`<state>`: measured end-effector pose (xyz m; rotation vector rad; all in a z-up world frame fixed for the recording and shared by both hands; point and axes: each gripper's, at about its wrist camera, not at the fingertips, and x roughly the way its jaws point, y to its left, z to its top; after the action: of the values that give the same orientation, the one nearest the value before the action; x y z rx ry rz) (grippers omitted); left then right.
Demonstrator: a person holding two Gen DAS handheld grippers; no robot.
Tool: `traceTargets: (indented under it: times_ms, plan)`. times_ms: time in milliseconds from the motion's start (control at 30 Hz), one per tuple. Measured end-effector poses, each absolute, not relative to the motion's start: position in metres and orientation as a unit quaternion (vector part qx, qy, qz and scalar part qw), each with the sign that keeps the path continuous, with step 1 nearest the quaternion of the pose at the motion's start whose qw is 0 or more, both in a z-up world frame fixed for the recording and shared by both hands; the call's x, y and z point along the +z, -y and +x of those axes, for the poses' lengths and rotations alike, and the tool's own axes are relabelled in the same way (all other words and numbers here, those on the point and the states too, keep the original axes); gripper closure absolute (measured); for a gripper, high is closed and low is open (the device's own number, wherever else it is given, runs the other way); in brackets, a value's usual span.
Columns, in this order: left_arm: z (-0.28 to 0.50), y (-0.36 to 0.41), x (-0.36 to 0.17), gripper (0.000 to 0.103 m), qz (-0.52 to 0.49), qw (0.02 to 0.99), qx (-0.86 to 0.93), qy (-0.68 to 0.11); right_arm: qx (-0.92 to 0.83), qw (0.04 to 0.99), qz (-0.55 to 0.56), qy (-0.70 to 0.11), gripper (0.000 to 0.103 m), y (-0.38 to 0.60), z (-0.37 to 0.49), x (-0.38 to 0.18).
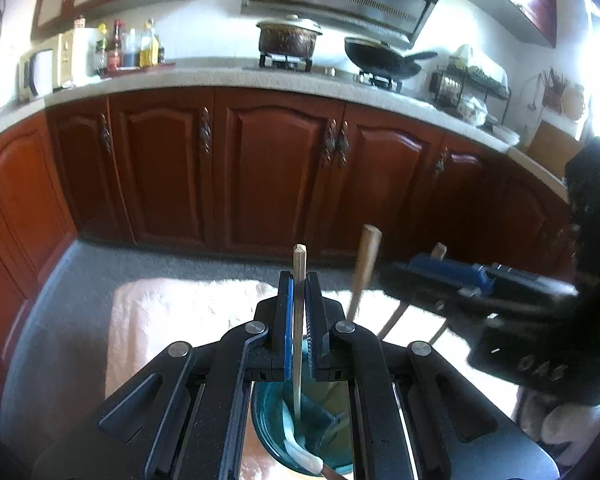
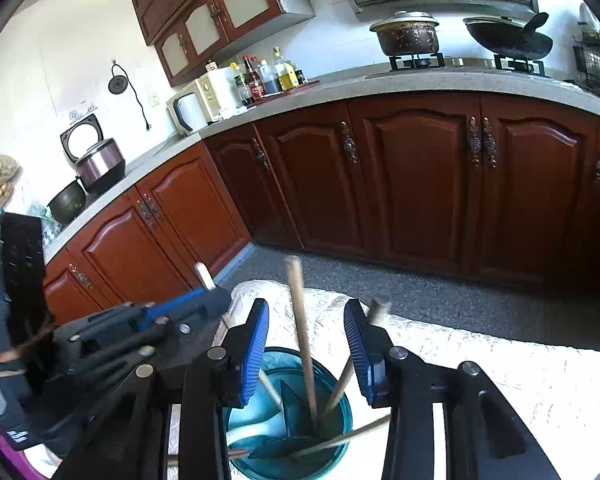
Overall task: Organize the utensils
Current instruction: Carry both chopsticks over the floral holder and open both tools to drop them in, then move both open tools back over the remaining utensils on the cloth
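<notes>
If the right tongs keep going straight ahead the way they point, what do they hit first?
Probably the upright wooden stick standing in the teal cup, which sits between the right tongs' open jaws; depth is uncertain.

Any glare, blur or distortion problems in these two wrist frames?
Left wrist view: blown-out window glare at right, tablecloth overexposed, right claw blurred, counter bowed by fisheye. Right wrist view: wooden stick slightly smeared, left claw soft, cloth washed out.
</notes>
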<state>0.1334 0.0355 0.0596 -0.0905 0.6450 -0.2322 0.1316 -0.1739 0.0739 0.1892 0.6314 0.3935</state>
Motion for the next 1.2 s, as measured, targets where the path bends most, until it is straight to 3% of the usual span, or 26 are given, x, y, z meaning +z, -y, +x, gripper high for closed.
traceTargets:
  times_ms: [200, 467, 967, 1100, 1200]
  plan:
    - [0.132, -0.038, 0.056, 0.095, -0.062, 0.934, -0.114, -0.332, 0.197, 0.928, 0.099, -0.302, 0.066, 0.180, 0.117, 0.079]
    - [0.117, -0.047, 0.067, 0.067, -0.079, 0.935, -0.111, -0.327, 0.190, 0.930, 0.097, -0.299, 0.066, 0.185, 0.098, 0.083]
    - [0.059, -0.049, 0.088, 0.063, -0.041, 0.948, -0.072, -0.306, 0.164, 0.932, 0.094, -0.309, 0.065, 0.201, 0.048, 0.077]
    - [0.042, -0.048, 0.089, 0.053, -0.033, 0.951, -0.070, -0.301, 0.155, 0.933, 0.092, -0.313, 0.062, 0.207, 0.033, 0.076]
    - [0.027, -0.044, 0.088, 0.052, -0.026, 0.951, -0.072, -0.300, 0.147, 0.934, 0.089, -0.314, 0.062, 0.213, 0.018, 0.073]
